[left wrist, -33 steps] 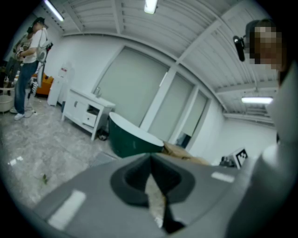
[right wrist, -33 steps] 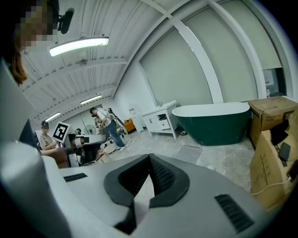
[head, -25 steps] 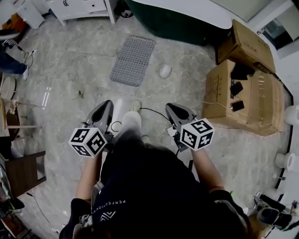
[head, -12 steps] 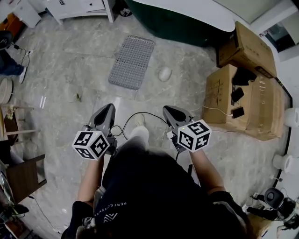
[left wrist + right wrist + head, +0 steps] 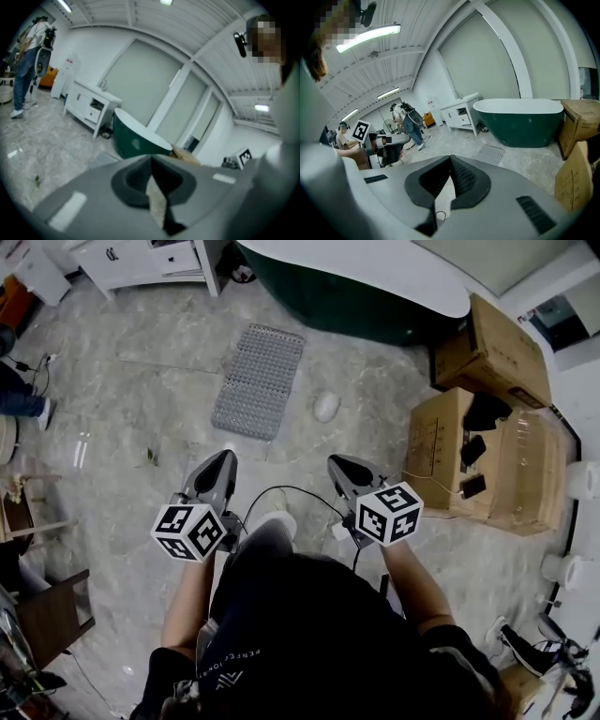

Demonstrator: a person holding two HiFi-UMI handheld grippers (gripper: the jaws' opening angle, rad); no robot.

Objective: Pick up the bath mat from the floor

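Observation:
The grey, studded bath mat [image 5: 259, 381] lies flat on the marble floor in front of the dark green bathtub [image 5: 356, 282]. In the head view my left gripper [image 5: 225, 458] and right gripper [image 5: 335, 463] are held side by side at waist height, well short of the mat and pointing toward it. Both are shut, jaws meeting at the tips, nothing between them. The right gripper view shows its shut jaws [image 5: 450, 157] with the mat [image 5: 490, 153] beyond them, before the tub [image 5: 520, 122]. In the left gripper view the shut jaws [image 5: 151, 158] hide most of the floor.
Cardboard boxes [image 5: 487, 446] stand at the right, a white cabinet [image 5: 150, 259] at the back left. A small white object [image 5: 326, 407] lies just right of the mat. A black cable [image 5: 286, 489] runs across the floor between the grippers. Another person [image 5: 411, 123] stands at the left.
The person has stepped forward, so the mat and tub sit a little nearer in the head view. Both grippers stayed shut and side by side.

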